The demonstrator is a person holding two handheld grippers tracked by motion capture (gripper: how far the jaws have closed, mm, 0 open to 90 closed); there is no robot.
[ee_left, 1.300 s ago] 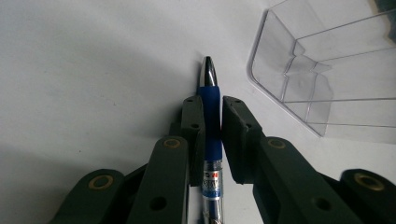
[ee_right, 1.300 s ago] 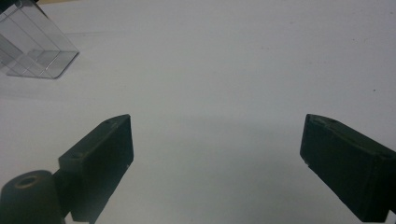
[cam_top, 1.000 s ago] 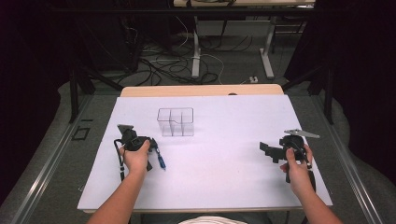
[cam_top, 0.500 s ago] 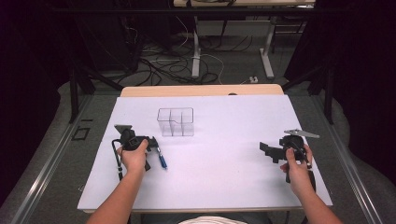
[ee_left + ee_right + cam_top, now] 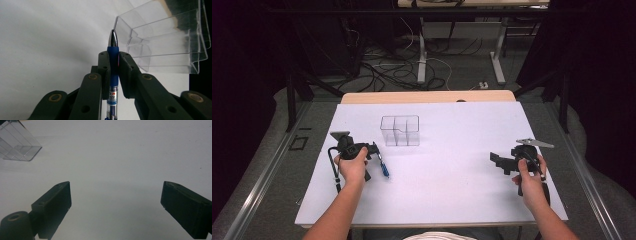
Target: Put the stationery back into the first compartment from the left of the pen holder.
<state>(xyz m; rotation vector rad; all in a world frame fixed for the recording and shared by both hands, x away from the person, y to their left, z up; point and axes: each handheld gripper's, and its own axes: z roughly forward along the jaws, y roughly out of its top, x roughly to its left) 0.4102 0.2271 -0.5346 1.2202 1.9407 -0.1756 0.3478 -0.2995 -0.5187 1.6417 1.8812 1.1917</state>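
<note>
My left gripper (image 5: 113, 62) has its jaws clamped on a blue pen (image 5: 113, 53), pinching the rubber grip section so the silver tip pokes out past the jaw ends and the clear barrel runs back between the linkage arms. In the left gripper view the pen lies along the jaws' own line, its tip aimed toward the near edge of the clear plastic organizer (image 5: 165, 42), which sits just beyond and off to one side.

From the high view, the left gripper (image 5: 374, 151) sits low over the white table (image 5: 452, 200), with the pen (image 5: 383, 167) slanting back toward me from the jaws. The organizer (image 5: 400, 130) stands near it, a little further across the table, and its compartments look empty as far as I can tell. So I judge the pick-up finished and the placing still ahead: the pen needs lifting, tipping upright and lowering into one of the compartments.

My left hand (image 5: 353, 167) wraps the gripper body, forearm coming in at a slant from the bottom edge. The right gripper (image 5: 498, 161) rests well apart on the far right side of the table, jaws spread wide with nothing between them; its own view shows bare table between the jaw tips and the organizer (image 5: 18, 145) off in a corner. The right hand (image 5: 532, 182) grips its handle with the jaws pointed in toward the table's middle.
</note>
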